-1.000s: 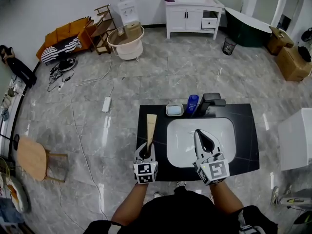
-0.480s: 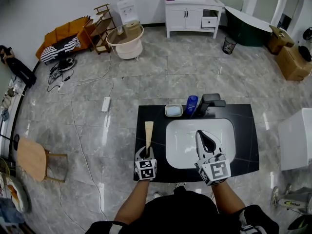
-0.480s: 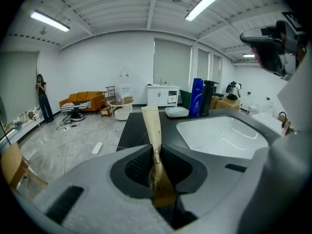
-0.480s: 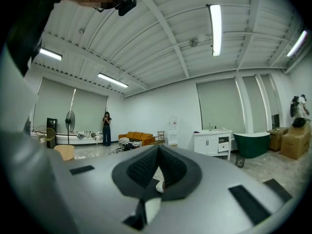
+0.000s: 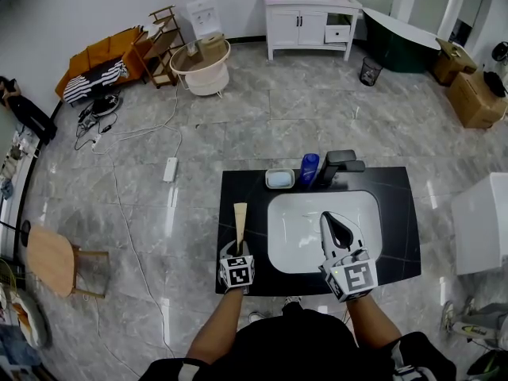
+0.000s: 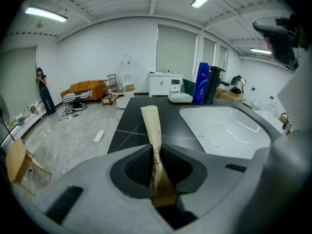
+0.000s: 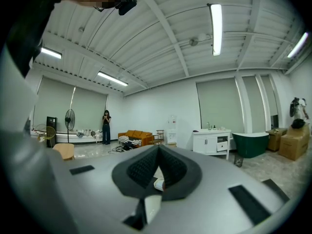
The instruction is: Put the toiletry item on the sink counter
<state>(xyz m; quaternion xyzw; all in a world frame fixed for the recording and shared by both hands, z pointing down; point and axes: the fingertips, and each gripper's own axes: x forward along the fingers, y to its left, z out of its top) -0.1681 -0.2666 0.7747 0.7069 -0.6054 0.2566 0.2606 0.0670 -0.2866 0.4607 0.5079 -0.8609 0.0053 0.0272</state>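
Observation:
A tan toiletry tube (image 5: 240, 215) sticks out of my left gripper (image 5: 238, 243), which is shut on its lower end. In the left gripper view the tube (image 6: 152, 126) rises between the two dark pads of the left gripper (image 6: 157, 167) and points out over the black sink counter (image 6: 134, 118). It is low over the counter's left strip (image 5: 238, 185), beside the white basin (image 5: 305, 240). Whether its tip touches the top I cannot tell. My right gripper (image 5: 332, 223) hovers over the basin with its jaws together and nothing held.
At the counter's back edge stand a pale soap dish (image 5: 280, 178), a blue bottle (image 5: 309, 167) and a black faucet (image 5: 339, 164). On the floor to the left are a wooden stool (image 5: 52, 258) and a power strip (image 5: 170, 169). A white cabinet (image 5: 480, 225) stands at the right.
My left gripper has sunk toward the counter with the tube and tipped further downward. The right gripper has stayed over the basin.

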